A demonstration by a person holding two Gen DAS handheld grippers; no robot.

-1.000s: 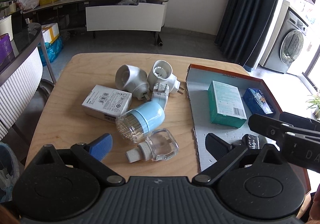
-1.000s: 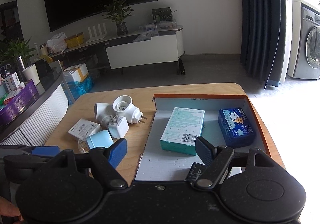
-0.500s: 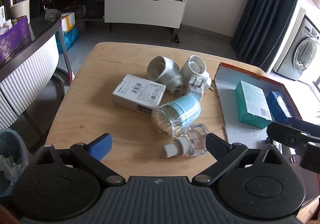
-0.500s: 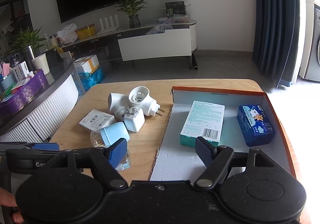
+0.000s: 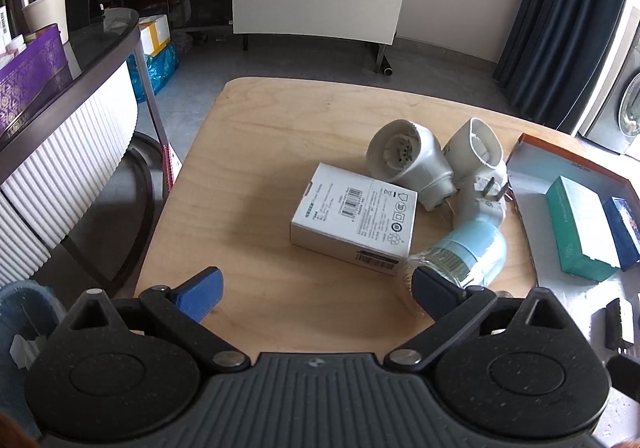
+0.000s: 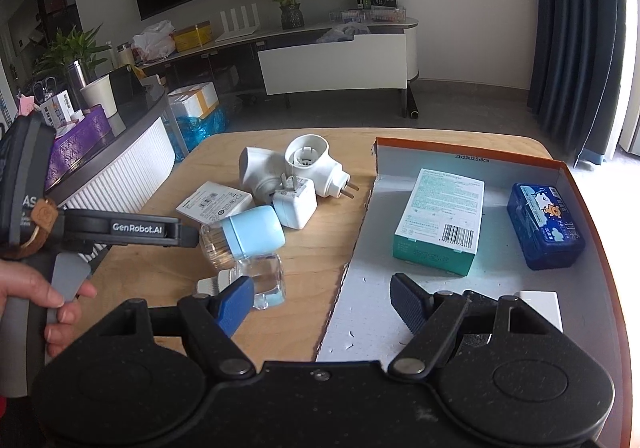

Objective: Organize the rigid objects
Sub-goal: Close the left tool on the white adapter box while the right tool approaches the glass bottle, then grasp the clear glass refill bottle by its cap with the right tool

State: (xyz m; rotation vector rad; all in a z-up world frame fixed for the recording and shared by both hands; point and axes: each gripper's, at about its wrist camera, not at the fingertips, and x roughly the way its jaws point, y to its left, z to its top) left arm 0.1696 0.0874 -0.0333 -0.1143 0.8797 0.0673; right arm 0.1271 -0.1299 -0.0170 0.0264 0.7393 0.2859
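On the wooden table (image 5: 256, 184) lie a white box (image 5: 354, 218), two white round adapters (image 5: 404, 162), a white plug cube (image 6: 294, 202), a blue-capped clear jar (image 5: 466, 252) and a clear bottle (image 6: 260, 280). An orange-rimmed tray (image 6: 460, 148) holds a teal box (image 6: 440, 220), a blue tin (image 6: 544, 230) and a white card (image 6: 540, 306). My left gripper (image 5: 316, 288) is open and empty, near the white box and the jar. My right gripper (image 6: 324, 304) is open and empty over the tray's left edge.
A curved counter (image 5: 68, 120) with a purple box stands left of the table. A TV bench (image 6: 332, 48) and plant stand behind. A washing machine (image 5: 624, 108) stands at the right. A hand holds the left gripper's handle (image 6: 36, 288).
The left gripper has swung left, away from the tray and towards the white box. The right gripper has drawn back and shifted slightly left. Both stayed open.
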